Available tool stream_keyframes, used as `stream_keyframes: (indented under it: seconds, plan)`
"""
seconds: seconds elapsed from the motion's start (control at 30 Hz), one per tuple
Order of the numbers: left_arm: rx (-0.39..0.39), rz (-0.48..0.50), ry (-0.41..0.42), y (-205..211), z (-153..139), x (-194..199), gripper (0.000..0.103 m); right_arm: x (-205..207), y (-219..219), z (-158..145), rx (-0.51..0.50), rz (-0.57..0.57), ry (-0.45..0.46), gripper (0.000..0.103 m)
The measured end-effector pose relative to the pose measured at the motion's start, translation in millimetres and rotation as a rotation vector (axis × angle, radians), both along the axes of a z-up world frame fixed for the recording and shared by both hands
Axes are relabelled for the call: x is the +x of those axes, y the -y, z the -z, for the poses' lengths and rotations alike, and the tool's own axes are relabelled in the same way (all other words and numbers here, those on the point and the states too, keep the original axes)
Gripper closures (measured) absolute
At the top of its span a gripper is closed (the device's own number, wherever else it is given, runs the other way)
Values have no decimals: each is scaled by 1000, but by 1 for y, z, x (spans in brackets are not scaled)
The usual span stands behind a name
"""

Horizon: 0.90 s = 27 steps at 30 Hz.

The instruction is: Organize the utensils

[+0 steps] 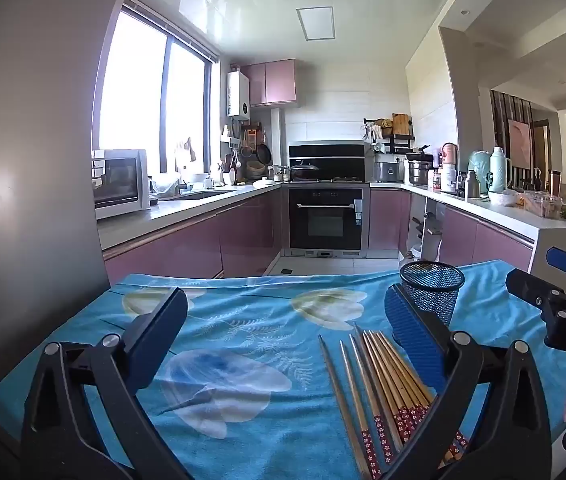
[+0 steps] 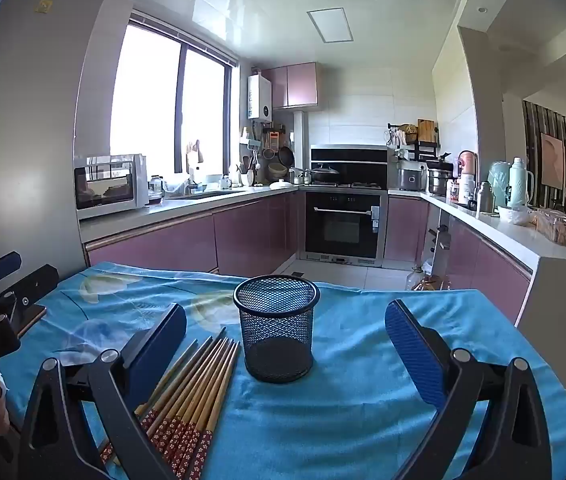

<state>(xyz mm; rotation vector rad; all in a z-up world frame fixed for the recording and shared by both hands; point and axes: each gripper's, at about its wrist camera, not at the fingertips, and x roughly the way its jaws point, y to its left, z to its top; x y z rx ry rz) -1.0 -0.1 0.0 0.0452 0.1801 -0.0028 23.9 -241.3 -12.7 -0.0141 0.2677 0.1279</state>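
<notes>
**Chopsticks lie loose beside the empty cup; both grippers wide and empty**

Since nothing has gone into the cup (image 2: 277,328) yet, the task looks to be at its start, and the next move turns on how the chopsticks (image 2: 191,392) lie to the jaws. They rest flat on the blue cloth (image 2: 363,380) in a loose fan, patterned red ends toward the person, bare tips pointing away and slightly toward the cup. Their long axis runs roughly along each gripper's pointing line, not across it.

The right gripper (image 2: 285,344) stands with its jaws fully spread and holds nothing. The cup sits upright between its fingers, a little ahead, untouched. The chopsticks lie just left of the cup, running under the right gripper's left finger (image 2: 159,344).

The left gripper (image 1: 287,328) is equally wide and empty. In its view the chopsticks (image 1: 379,384) lie low and right, partly under its right finger (image 1: 411,332). Either hand is close; the right seems slightly better placed for both the chopsticks and the cup.

Open cloth lies to the left of the chopsticks. The far table edge is just behind the cup, so a push there could tip it off. The two grippers are near each other, side by side, and could crowd.
</notes>
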Motion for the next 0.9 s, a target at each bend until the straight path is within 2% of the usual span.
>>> stream_keyframes:
  seconds: [0.27, 0.47, 0.9]
  plan:
    - [7, -13, 7, 2, 0, -6, 6, -2, 3, -1, 12, 4, 25, 7]
    - [-11, 20, 5, 2, -1, -4, 6, -3, -1, -1, 10, 8, 36, 7]
    - [-13, 28, 9, 5, -2, -6, 6, -3, -1, -1, 10, 8, 36, 7]
